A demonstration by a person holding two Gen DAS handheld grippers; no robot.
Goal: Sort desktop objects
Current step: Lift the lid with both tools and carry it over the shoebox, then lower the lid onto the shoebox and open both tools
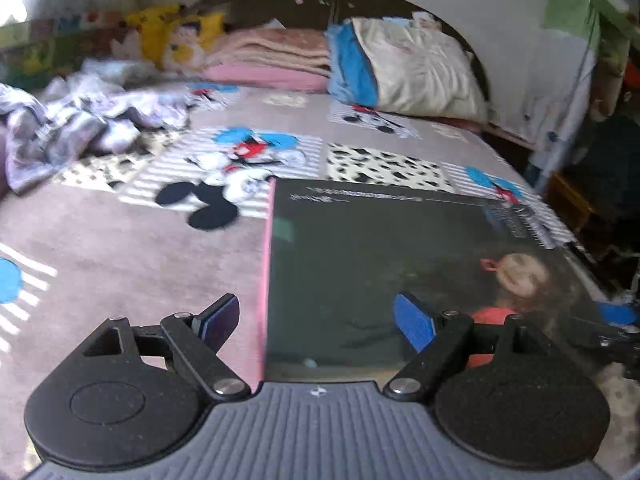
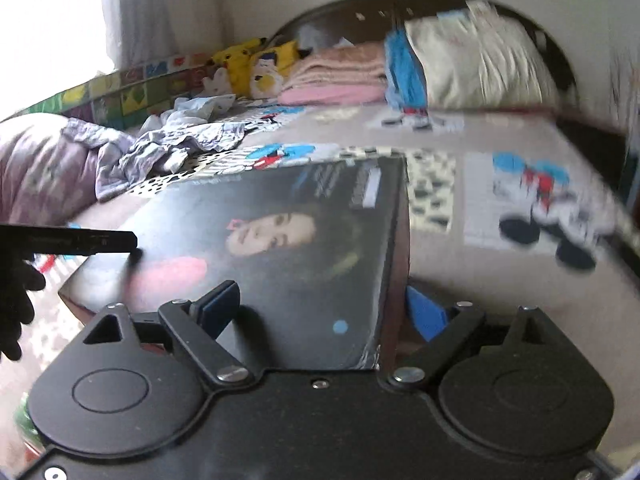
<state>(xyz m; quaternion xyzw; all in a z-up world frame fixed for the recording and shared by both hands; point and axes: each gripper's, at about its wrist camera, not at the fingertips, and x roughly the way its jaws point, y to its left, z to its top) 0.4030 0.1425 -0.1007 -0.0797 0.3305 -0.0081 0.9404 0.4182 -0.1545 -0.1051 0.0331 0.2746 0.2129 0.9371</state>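
Big dark book w/ a portrait cover is lying flat on the bed, on the cartoon-mouse bedspread, pink spine edge facing 9 o'clock in left wrist view.

Left gripper is hovering over the book's near edge, fingers standing wide apart: one blue pad at 3 o'clock sitting over the cover, the other at 9 o'clock past the pink spine, over the bedspread. Cannot tell if either is touching.

Right gripper is also spreading its fingers wide apart, straddling the book's right edge; left pad over the cover, right blue pad beyond the edge, low beside it. Nothing clamped.

In right wrist view, at 9 o'clock, a dark-gloved hand is showing, w/ a black bar above it reaching over the book's corner.

Toward 12 o'clock: pillow w/ blue trim against the headboard, folded pink blankets just beside it, yellow plush toy further at 11. Crumpled cloth is lying at 10 o'clock, well apart from the book. Both views are blurring somewhat.
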